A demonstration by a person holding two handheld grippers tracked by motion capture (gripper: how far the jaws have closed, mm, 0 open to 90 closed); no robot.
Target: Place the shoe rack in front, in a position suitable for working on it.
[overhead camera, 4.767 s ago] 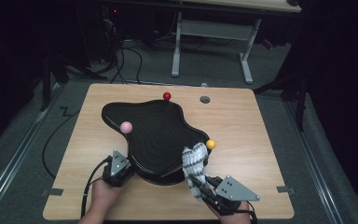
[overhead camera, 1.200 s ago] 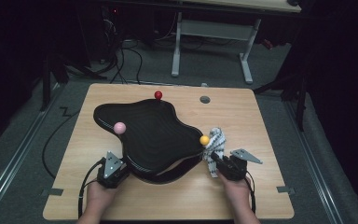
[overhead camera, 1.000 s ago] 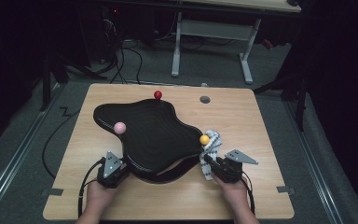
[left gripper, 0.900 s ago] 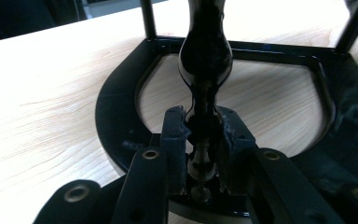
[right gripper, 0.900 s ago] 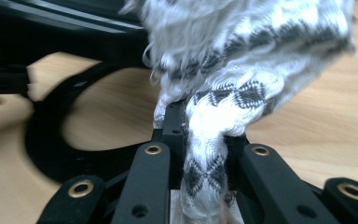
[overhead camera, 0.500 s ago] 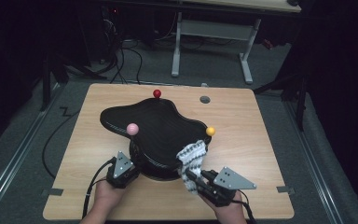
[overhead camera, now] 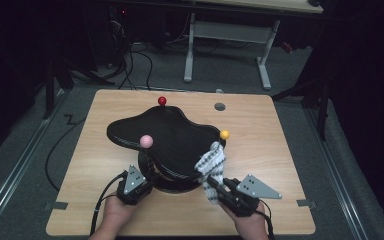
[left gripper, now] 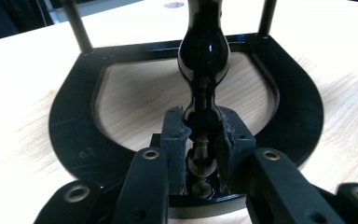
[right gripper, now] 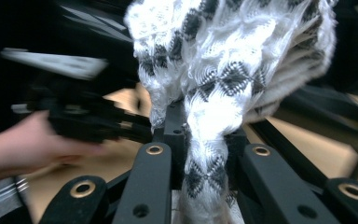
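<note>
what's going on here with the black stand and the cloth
A person at a wooden table works on a black stand with a wavy top and three coloured knobs. The left gripper is clamped on the stand's glossy post just above its base, steadying it. The right gripper is shut on a black-and-white cloth, pressed against the near right edge of the top, apparently wiping it.

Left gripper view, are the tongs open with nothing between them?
No, the left tongs are clamped on the glossy black turned post of the stand.
</note>
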